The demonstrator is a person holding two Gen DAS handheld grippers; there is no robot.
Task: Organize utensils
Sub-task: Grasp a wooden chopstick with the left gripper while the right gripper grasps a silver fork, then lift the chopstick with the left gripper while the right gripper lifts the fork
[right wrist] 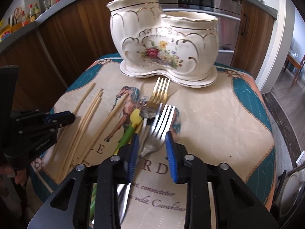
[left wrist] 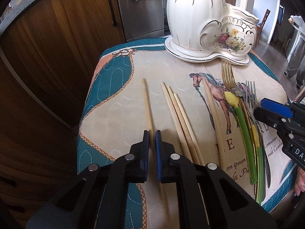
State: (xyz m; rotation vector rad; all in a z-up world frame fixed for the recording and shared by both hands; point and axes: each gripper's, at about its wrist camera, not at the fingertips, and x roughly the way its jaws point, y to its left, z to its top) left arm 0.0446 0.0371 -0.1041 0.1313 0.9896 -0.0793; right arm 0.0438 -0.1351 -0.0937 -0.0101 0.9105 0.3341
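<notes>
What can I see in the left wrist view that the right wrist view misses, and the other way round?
Only the left wrist view shows the left hand-held gripper closed on the leftmost pale wooden chopstick, and a person's grey sleeve far right. Only the right wrist view shows both open mouths of the cream floral ceramic two-pot holder, the bottles on the counter, and the right hand-held gripper straddling the silver metal fork, pads not yet touching. Both show the horse-print quilted cloth, the gold fork and the yellow-tipped green plastic spoon.
</notes>
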